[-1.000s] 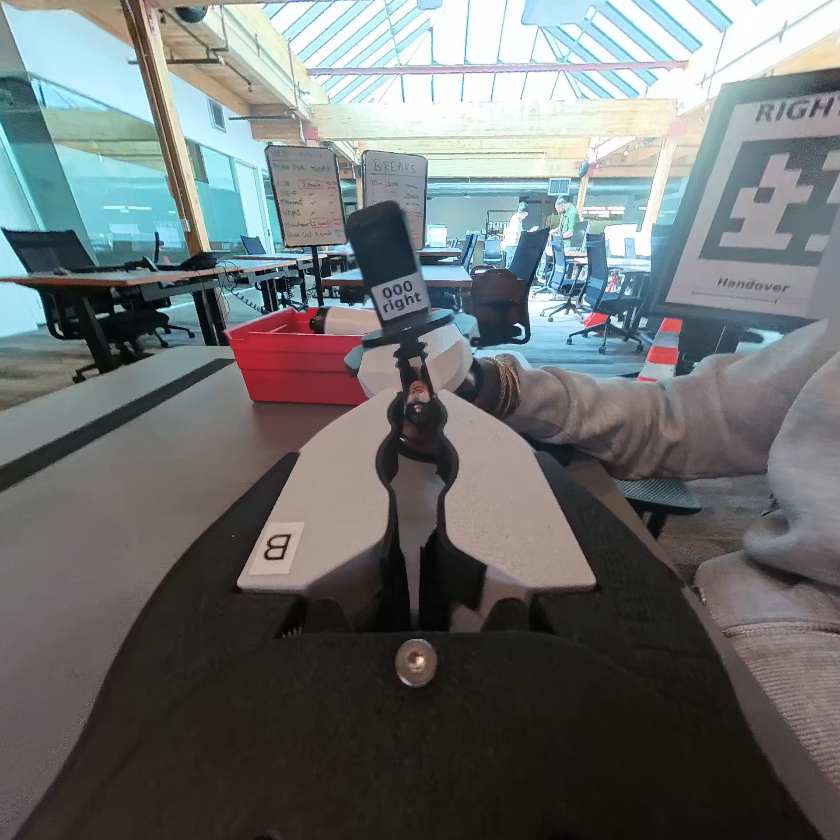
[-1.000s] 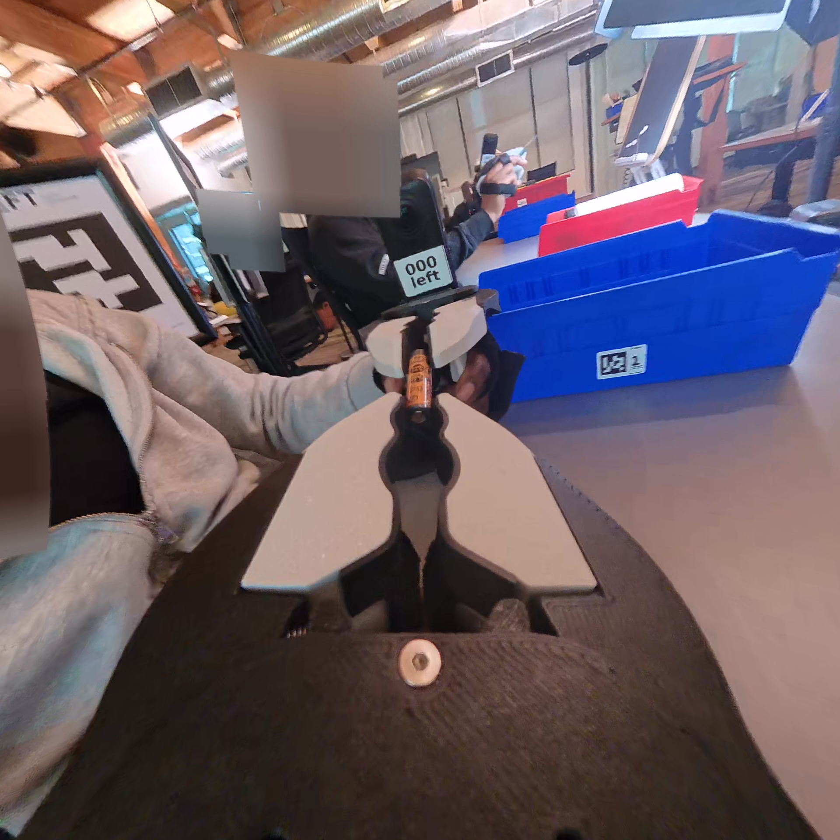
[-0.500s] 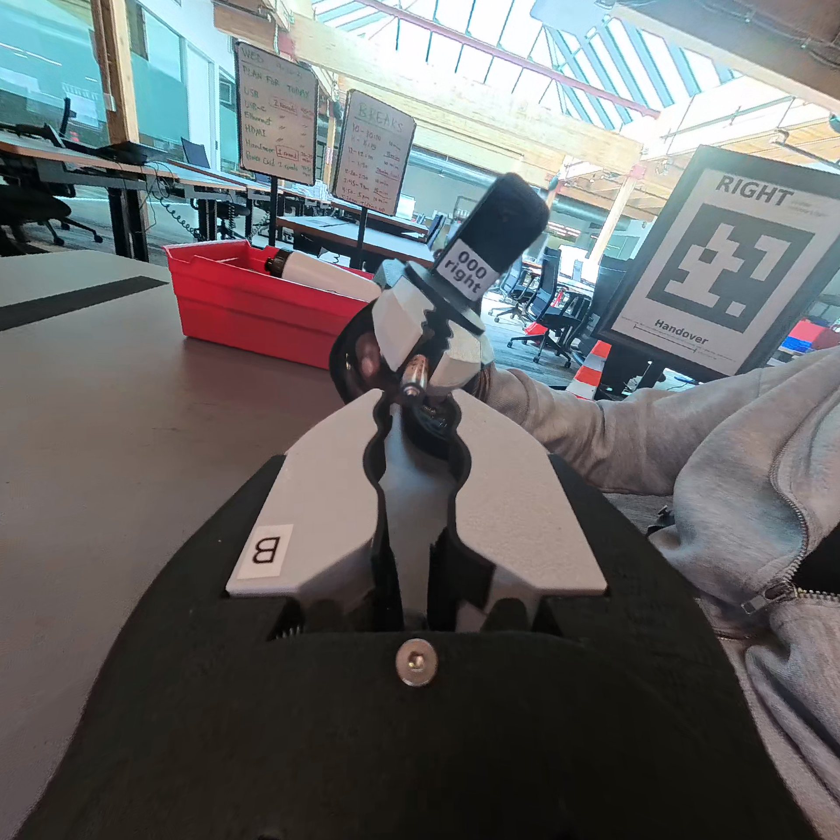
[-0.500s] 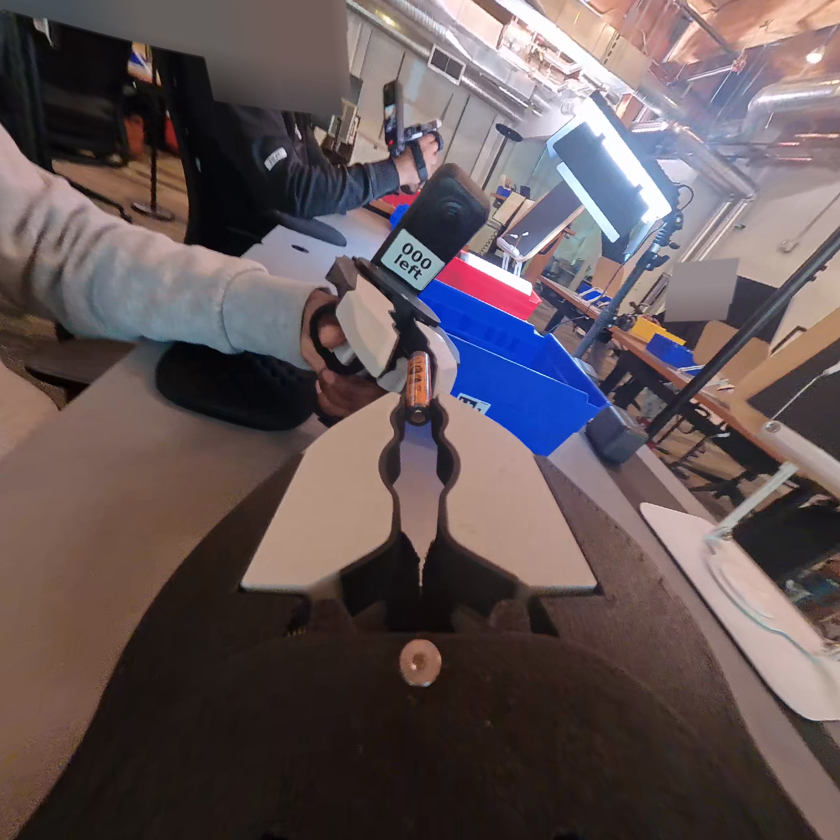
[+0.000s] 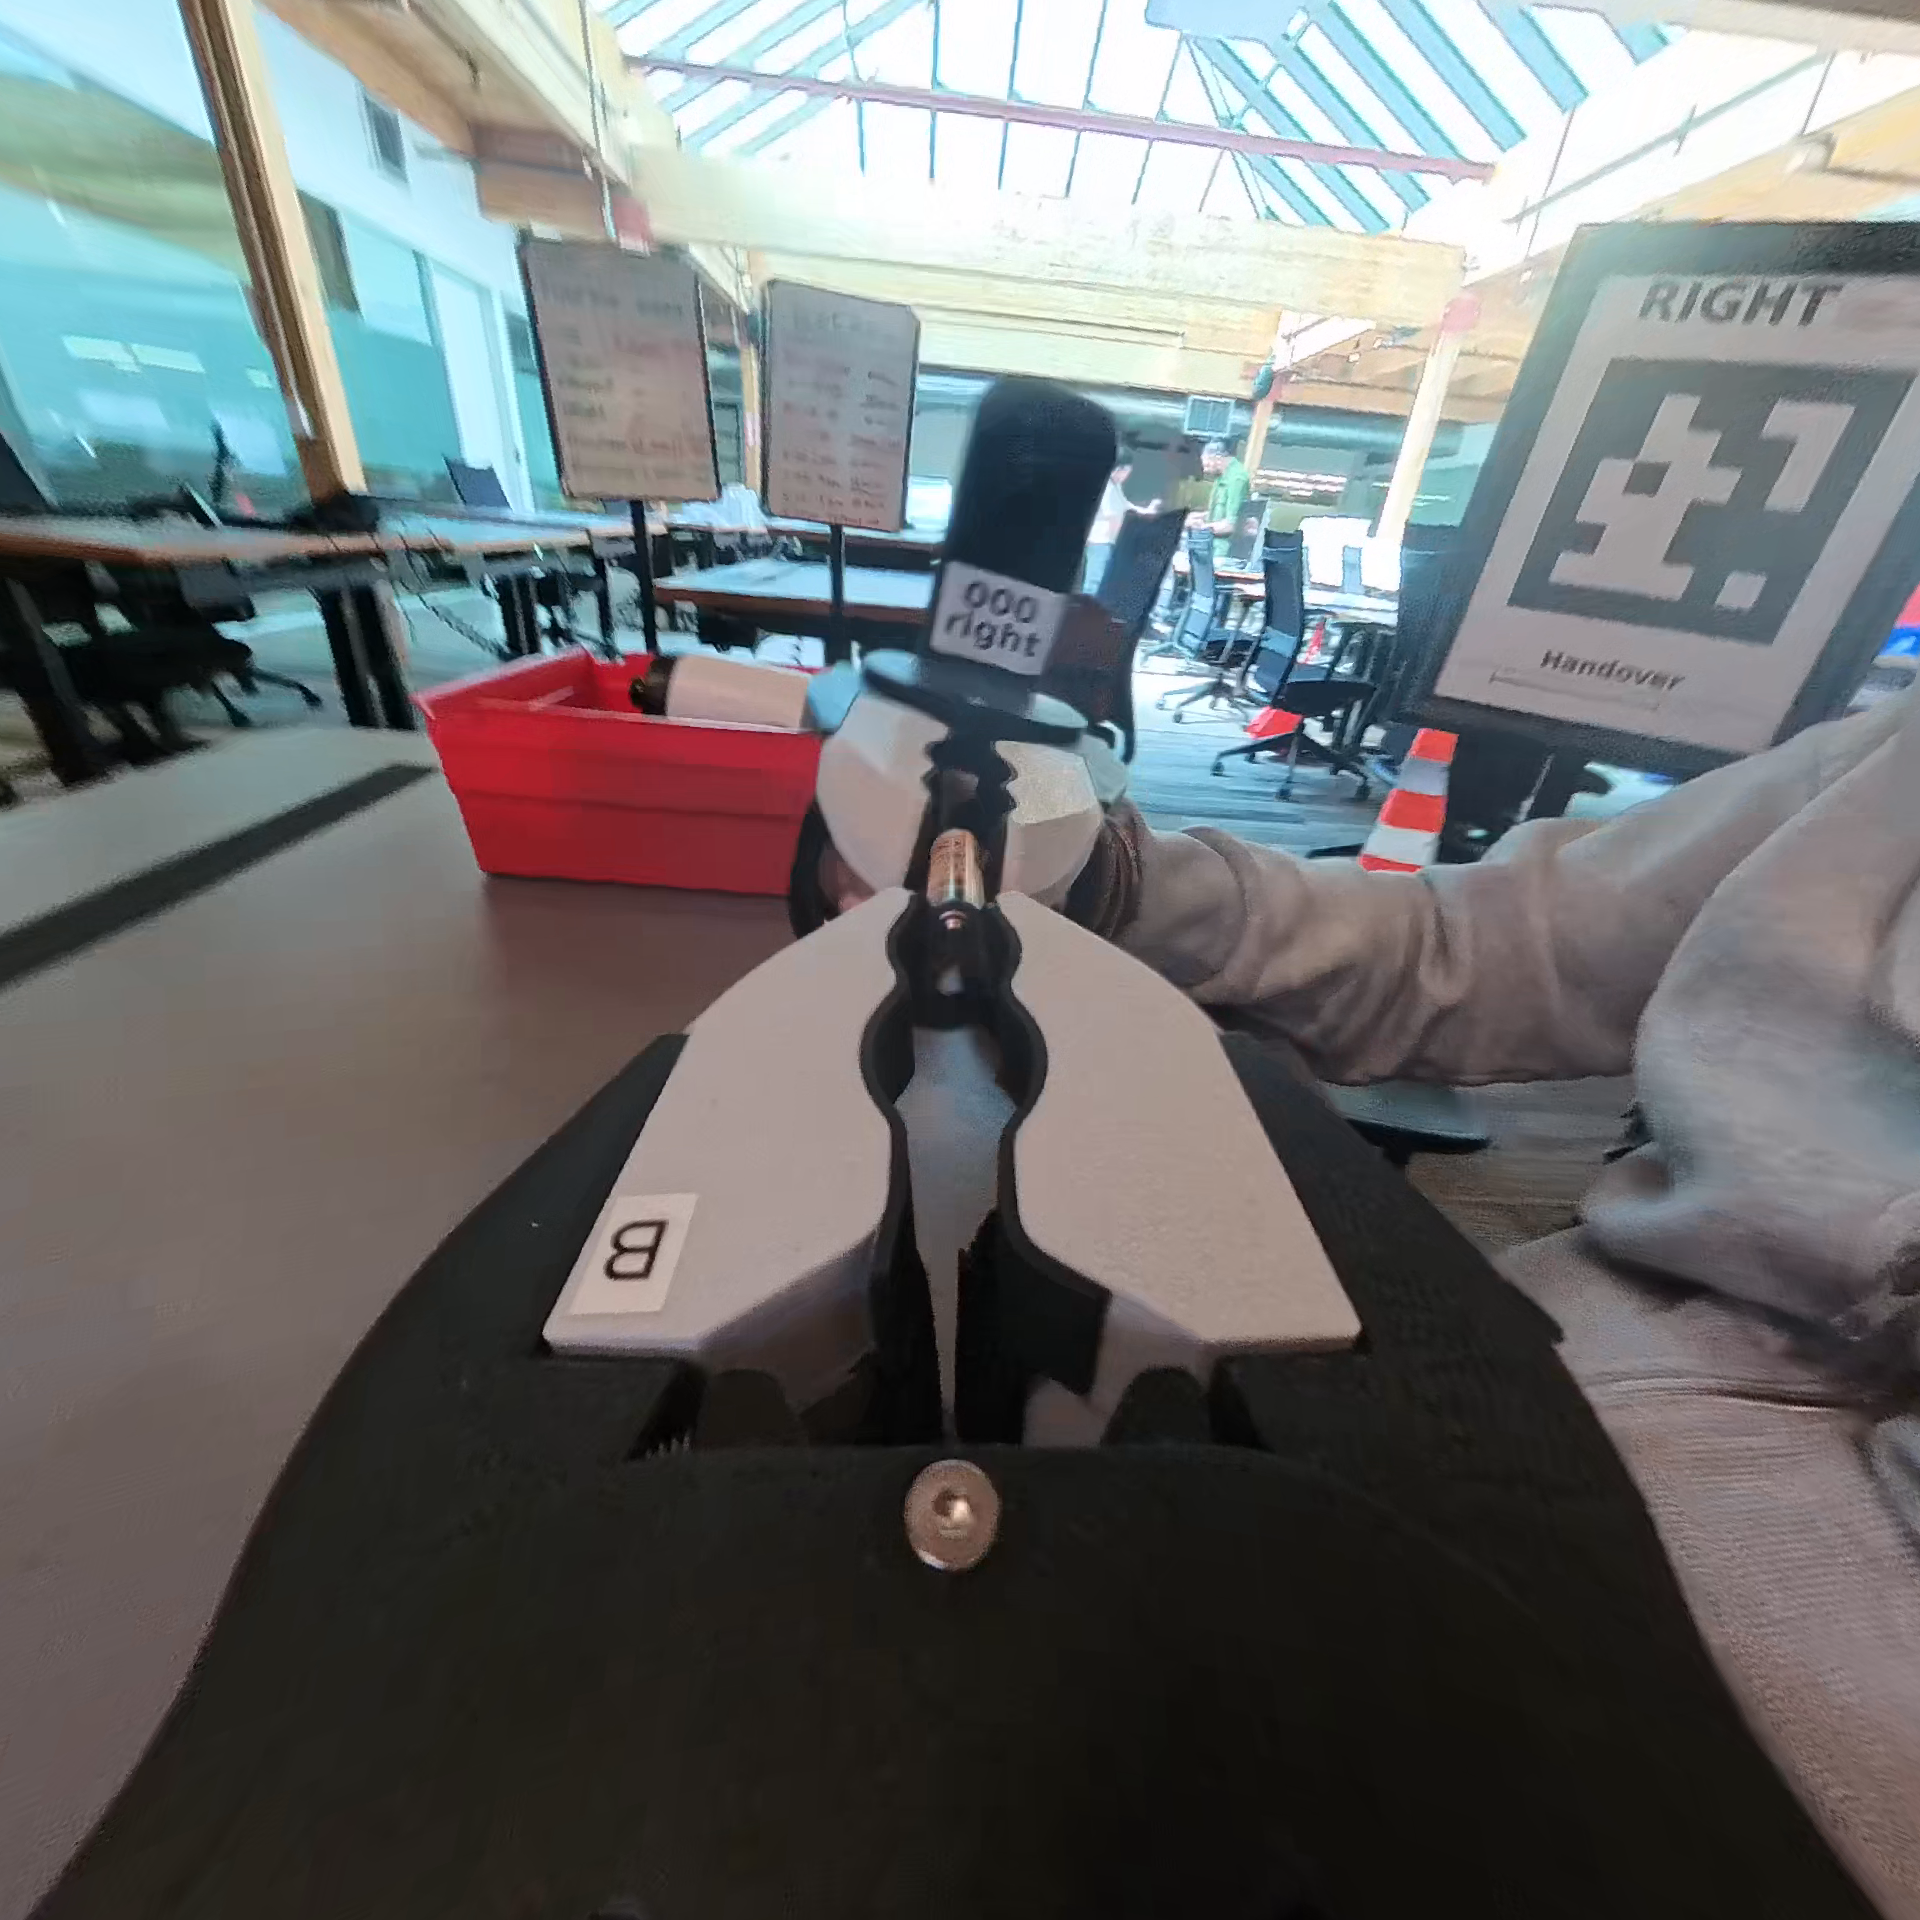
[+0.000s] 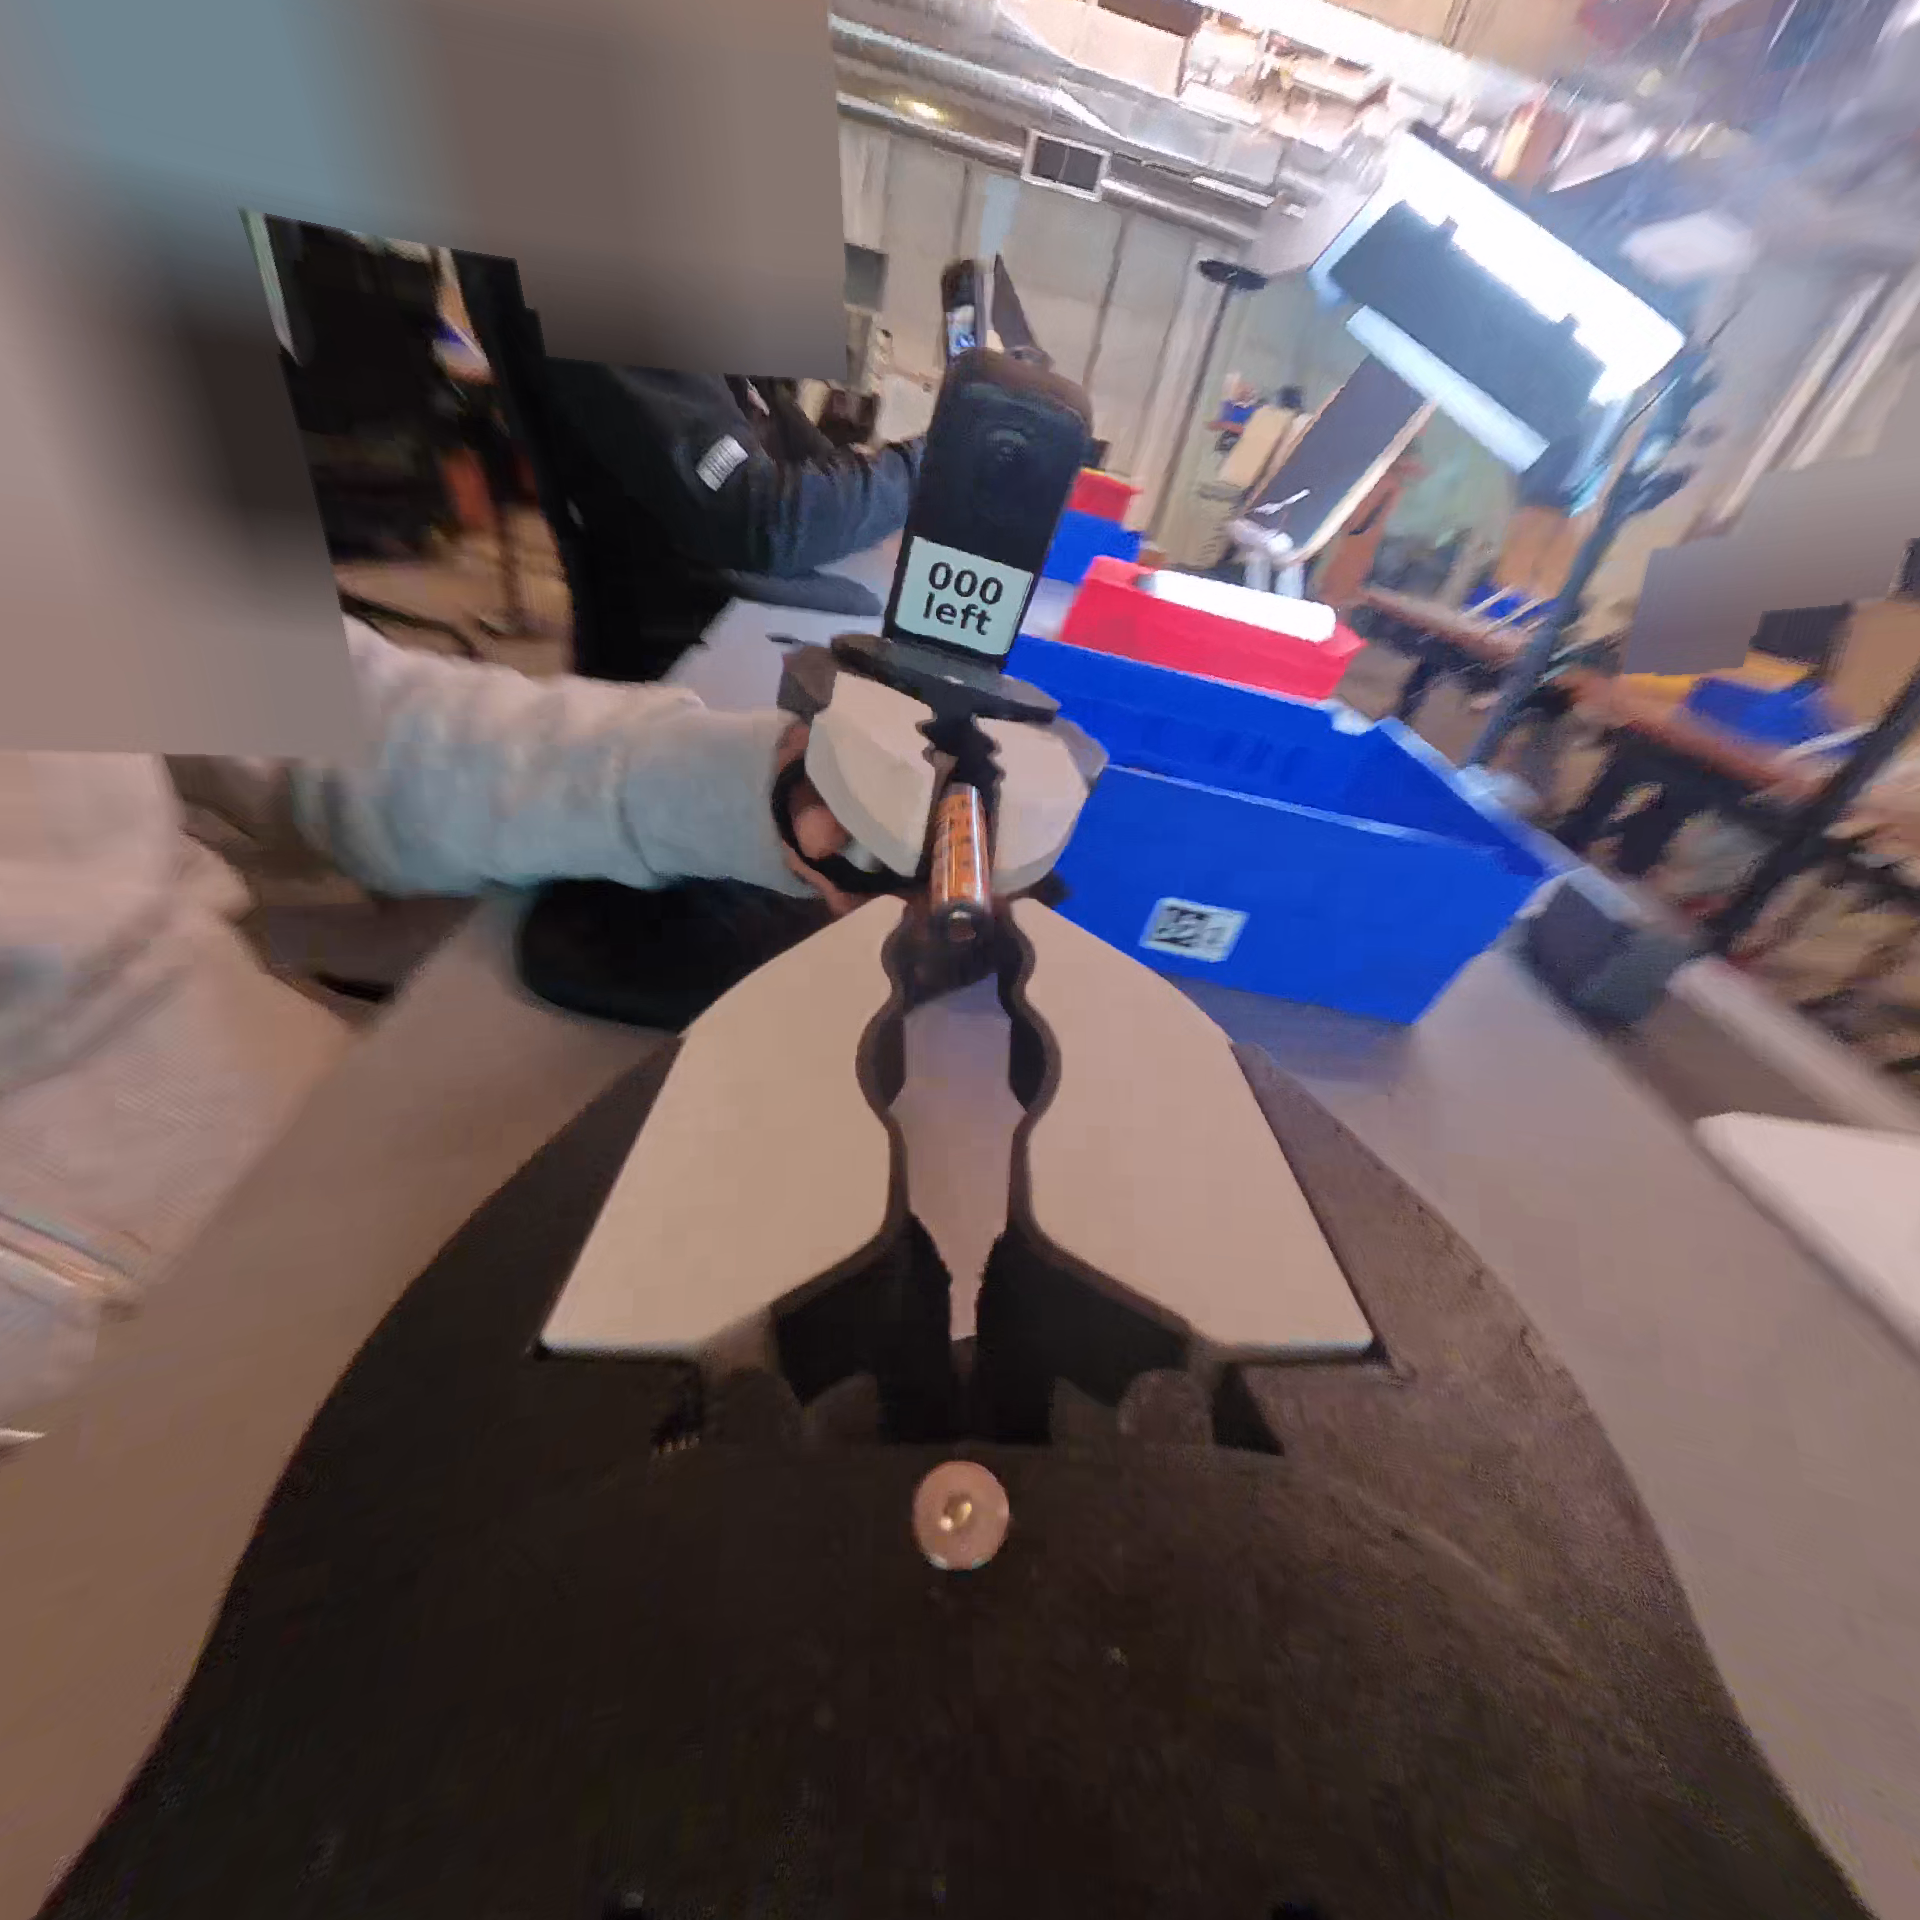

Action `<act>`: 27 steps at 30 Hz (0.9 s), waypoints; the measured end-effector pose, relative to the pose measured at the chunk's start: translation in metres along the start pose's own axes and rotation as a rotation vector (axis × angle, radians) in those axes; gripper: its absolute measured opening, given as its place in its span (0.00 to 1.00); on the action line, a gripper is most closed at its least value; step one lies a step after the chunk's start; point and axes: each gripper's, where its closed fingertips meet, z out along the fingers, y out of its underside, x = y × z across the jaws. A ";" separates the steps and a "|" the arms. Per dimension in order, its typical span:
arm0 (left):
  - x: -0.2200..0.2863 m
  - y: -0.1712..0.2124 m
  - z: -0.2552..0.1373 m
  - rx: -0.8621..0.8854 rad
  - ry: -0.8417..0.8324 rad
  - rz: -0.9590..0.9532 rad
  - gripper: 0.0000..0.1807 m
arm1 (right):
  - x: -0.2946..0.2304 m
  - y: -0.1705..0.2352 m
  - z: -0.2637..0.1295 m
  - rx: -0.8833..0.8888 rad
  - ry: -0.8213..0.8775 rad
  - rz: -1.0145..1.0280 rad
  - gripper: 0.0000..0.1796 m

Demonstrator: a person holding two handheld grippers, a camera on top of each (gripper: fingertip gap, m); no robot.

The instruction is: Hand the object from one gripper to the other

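A small copper-and-black battery (image 5: 951,868) hangs in the air between my two grippers, which face each other tip to tip above the grey table (image 5: 260,1039). My left gripper (image 5: 951,920) is shut on the near end of the battery. My right gripper (image 6: 956,930) has its jaws slightly parted around the other end of the battery (image 6: 958,847). The right gripper also shows across from me in the left wrist view (image 5: 966,800). The left gripper shows in the right wrist view (image 6: 951,774).
A red bin (image 5: 623,800) holding a white roll stands on the table behind the right gripper. A blue bin (image 6: 1278,883) stands behind the left gripper, with a red bin (image 6: 1205,623) beyond it. A marker board (image 5: 1683,499) stands at the right. A person sits behind the table (image 6: 675,488). The grippers are tip to tip, or close to it.
My left gripper's jaws have closed on the battery. My right gripper's jaws have widened a little. Both grippers have swung back level, facing each other.
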 end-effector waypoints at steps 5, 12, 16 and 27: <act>0.000 -0.007 -0.002 0.036 -0.032 0.124 0.06 | -0.004 -0.013 -0.005 0.130 -0.196 0.440 0.13; -0.001 -0.003 0.000 0.010 -0.047 0.167 0.06 | -0.003 -0.010 -0.004 0.133 -0.233 0.592 0.09; -0.002 -0.002 0.000 0.005 -0.056 0.142 0.06 | -0.001 -0.006 -0.003 0.106 -0.192 0.535 0.06; -0.001 -0.001 -0.001 0.009 0.044 -0.200 0.10 | 0.003 -0.010 -0.004 0.063 0.044 -0.131 0.06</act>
